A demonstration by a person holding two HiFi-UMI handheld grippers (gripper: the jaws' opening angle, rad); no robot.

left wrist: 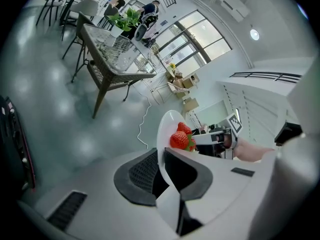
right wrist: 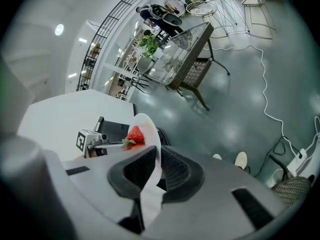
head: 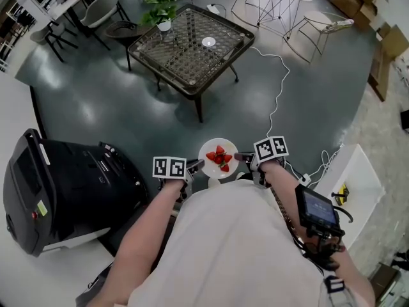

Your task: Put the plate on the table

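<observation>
Head view: we carry the plate (head: 210, 168) of strawberries (head: 219, 158) close to the body. The left gripper (head: 197, 165) is clamped on its left rim and the right gripper (head: 244, 157) on its right rim. The table (head: 192, 92) stands well ahead across open floor, slightly to our left.

Left gripper view: our jaws pinch the plate's edge.

Right gripper view: our jaws grip the opposite rim. Both hands look equally near, so the carry runs straight forward.

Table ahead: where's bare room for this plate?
The table is bare across its near half, this side of the white disc, likely enough for the plate. The only crowding is the potted plant on the far-left edge.
</observation>
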